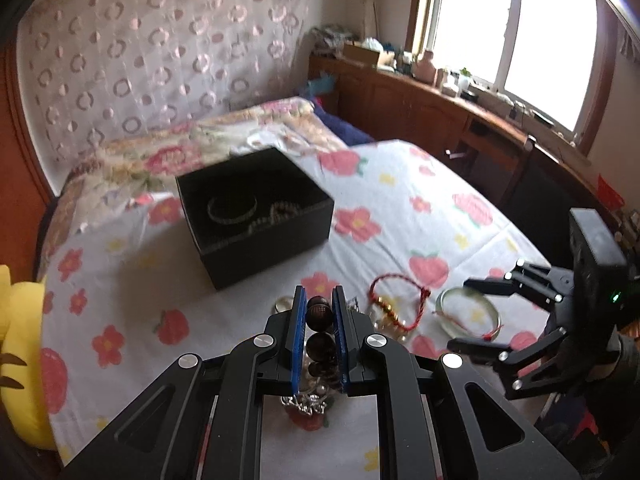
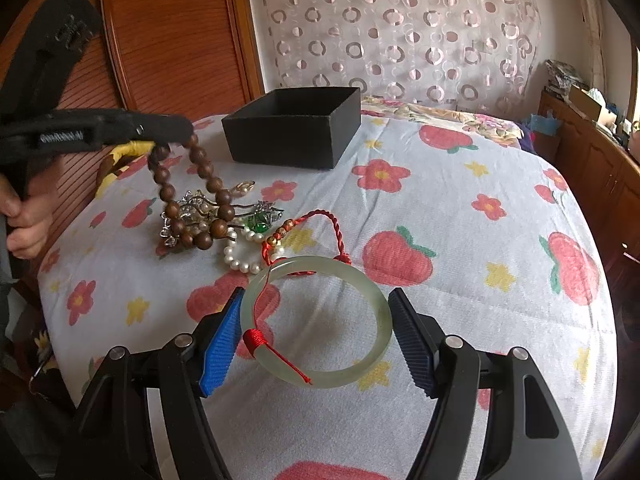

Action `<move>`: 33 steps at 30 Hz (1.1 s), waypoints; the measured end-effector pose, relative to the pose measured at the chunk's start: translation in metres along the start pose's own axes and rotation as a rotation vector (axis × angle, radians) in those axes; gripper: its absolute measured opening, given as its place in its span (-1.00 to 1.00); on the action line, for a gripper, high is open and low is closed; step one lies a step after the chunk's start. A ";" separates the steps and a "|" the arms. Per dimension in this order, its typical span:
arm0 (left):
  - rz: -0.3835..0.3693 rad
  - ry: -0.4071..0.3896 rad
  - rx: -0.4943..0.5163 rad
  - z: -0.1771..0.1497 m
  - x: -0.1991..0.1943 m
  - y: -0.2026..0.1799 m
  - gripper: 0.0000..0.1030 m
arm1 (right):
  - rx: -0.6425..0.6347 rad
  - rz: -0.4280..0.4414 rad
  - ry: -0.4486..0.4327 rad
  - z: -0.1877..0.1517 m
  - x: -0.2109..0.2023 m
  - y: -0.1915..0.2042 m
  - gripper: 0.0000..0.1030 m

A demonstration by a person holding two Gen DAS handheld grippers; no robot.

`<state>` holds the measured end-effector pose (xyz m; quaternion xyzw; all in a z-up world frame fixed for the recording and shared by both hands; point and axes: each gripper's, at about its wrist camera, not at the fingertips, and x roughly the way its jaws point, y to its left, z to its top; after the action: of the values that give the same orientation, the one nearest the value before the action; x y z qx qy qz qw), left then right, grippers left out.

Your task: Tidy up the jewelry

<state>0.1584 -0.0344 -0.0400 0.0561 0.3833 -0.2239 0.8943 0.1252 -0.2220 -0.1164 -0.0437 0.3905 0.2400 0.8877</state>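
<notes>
Hidden by our left gripper: in the left wrist view the arms of the left gripper [image 1: 319, 312] cover most of the jewelry heap, so we make out only a silver tangle beneath the pads.
Blurred: the left gripper in the right wrist view is smeared, and we cannot read its fingertips there.
Box contents: the black box [image 1: 256, 216] sits at the far side of the bed [image 2: 460, 240]; from the left wrist we see a thin bangle and a beaded strand inside, both soft in focus. From the right wrist only its outer walls show.
Left gripper: pads pinched nearly together on the wooden bead bracelet [image 2: 192, 196], whose loop hangs down onto the heap.
Right gripper: the right gripper [image 2: 316, 336] stands wide, its pads just beside the left and right rims of the jade bangle [image 2: 320, 378], which lies flat on the sheet; we cannot tell whether they touch it.
In the way: a red thread with a knot wraps the bangle's near left rim.
Around: a red cord bracelet [image 2: 320, 232], a pearl bracelet [image 2: 240, 256] and silver hairpins [image 2: 192, 208] lie just beyond the bangle, crowded together.
Person: a hand [image 2: 24, 220] grips the left handle at the left edge, partly cut off.
</notes>
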 end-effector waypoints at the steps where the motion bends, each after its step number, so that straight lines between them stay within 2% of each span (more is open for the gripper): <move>1: 0.003 -0.011 -0.002 0.002 -0.003 0.000 -0.77 | 0.000 -0.001 -0.003 0.001 -0.001 0.000 0.43; 7: 0.040 -0.076 -0.001 0.016 -0.019 -0.002 -0.77 | -0.014 -0.012 -0.039 0.018 -0.009 0.003 0.43; 17: 0.090 -0.160 -0.006 0.043 -0.038 0.003 -0.77 | -0.066 -0.038 -0.109 0.065 -0.019 0.010 0.43; 33: 0.171 -0.196 -0.037 0.084 -0.030 0.029 -0.77 | -0.106 -0.068 -0.138 0.126 0.006 0.017 0.43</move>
<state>0.2085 -0.0204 0.0378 0.0499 0.2922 -0.1441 0.9441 0.2057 -0.1718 -0.0316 -0.0873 0.3134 0.2326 0.9165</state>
